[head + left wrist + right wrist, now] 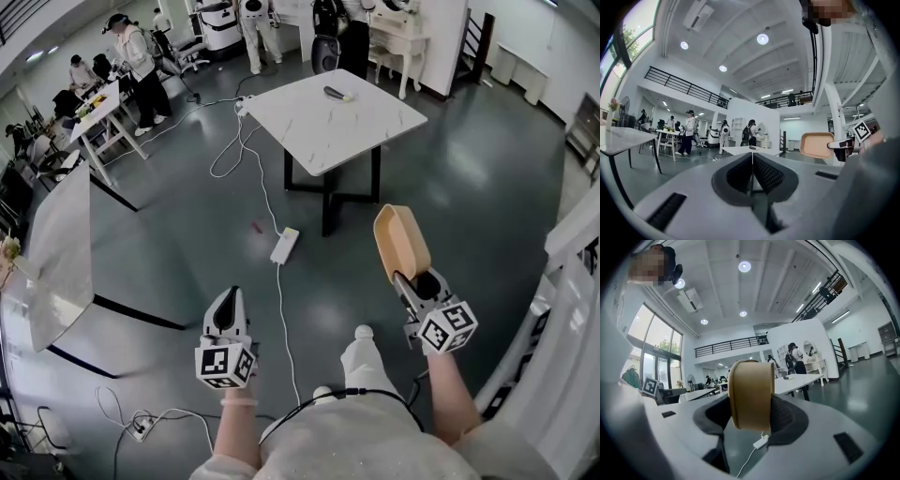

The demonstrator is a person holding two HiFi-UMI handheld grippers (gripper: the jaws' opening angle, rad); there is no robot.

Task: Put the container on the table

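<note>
Head view: the right gripper point(412, 278) has its jaws clamped part-open on a tan container point(400, 242), carried on edge in the air over the floor, well short of the white table point(309, 131). The left gripper point(227, 302) is empty, its jaws pressed together.

Light: bright and even, from round ceiling lamps point(762, 39) and tall windows point(651, 348) at one side.
Glare: pale sheen on the dark floor point(469, 159); the white bench point(328, 117) top is nearly washed out.
Shadows: soft and faint, darkest under the bench.
Distortion: strong fisheye bend; black rounded corners in both gripper views.
Focus: whatever is nearest the lens looks soft, the far room sharper.
</note>
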